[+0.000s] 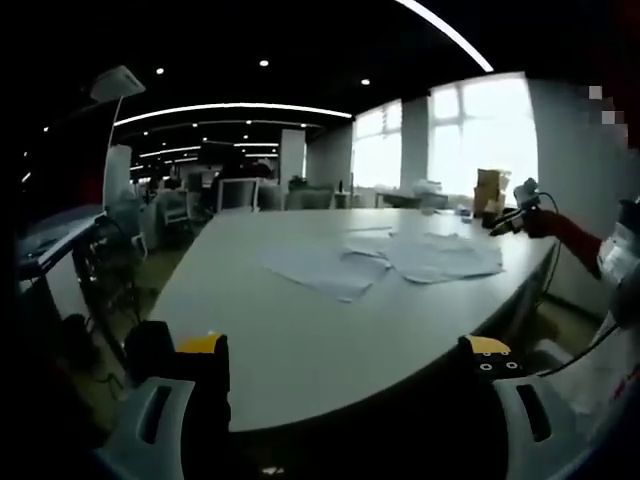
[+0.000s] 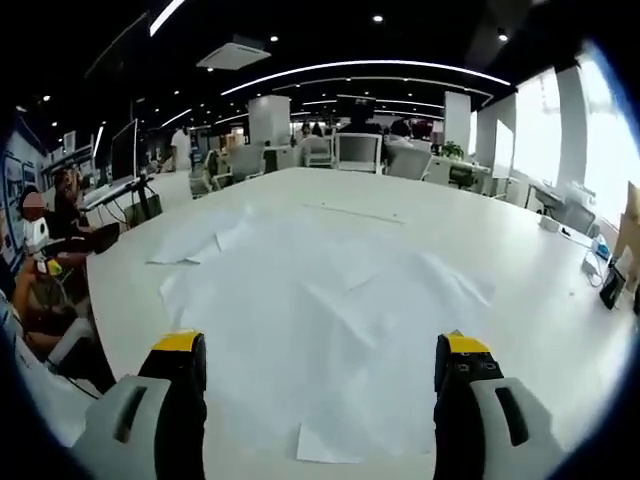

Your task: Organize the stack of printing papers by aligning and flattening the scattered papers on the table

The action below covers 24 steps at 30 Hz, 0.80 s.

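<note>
Scattered white printing papers lie overlapping on the white table, well ahead of my left gripper, which hovers open near the table's front edge with nothing between its jaws. In the right gripper view the same loose papers spread unevenly across the table, some creased, one sheet's corner poking out near the bottom. My right gripper is open just above the near sheets, holding nothing. The other gripper enters the left gripper view from the right, held by a person's arm in a red sleeve.
A cardboard box stands at the table's far side near the windows. Small items sit at the table's right edge. Office chairs and desks stand beyond the table, and a person sits at the left.
</note>
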### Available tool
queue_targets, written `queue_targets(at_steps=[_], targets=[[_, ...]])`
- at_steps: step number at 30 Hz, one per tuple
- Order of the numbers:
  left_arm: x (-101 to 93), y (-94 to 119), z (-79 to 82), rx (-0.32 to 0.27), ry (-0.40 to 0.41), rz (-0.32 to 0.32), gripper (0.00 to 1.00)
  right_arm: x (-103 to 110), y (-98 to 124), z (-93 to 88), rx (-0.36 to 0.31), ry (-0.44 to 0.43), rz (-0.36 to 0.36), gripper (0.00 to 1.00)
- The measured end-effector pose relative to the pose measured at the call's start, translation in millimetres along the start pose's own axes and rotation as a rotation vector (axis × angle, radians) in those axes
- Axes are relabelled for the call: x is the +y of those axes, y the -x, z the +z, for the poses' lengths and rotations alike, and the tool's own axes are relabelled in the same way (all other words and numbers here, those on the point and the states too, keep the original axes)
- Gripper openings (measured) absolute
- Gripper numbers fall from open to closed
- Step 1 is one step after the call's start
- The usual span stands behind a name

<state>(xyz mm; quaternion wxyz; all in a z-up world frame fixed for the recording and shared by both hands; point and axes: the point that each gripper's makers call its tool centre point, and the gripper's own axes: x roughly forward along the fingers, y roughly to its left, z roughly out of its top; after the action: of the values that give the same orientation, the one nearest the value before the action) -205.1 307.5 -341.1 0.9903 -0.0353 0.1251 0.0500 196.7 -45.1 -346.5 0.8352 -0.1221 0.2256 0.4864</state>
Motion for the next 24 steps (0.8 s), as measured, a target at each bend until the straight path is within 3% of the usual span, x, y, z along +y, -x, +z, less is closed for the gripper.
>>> queue_targets(at_steps=[24], targets=[[-0.2, 0.7, 0.9, 0.000, -0.003, 0.005, 0.97, -4.8, -12.7, -1.9, 0.031, 0.010, -0.002, 0.90]])
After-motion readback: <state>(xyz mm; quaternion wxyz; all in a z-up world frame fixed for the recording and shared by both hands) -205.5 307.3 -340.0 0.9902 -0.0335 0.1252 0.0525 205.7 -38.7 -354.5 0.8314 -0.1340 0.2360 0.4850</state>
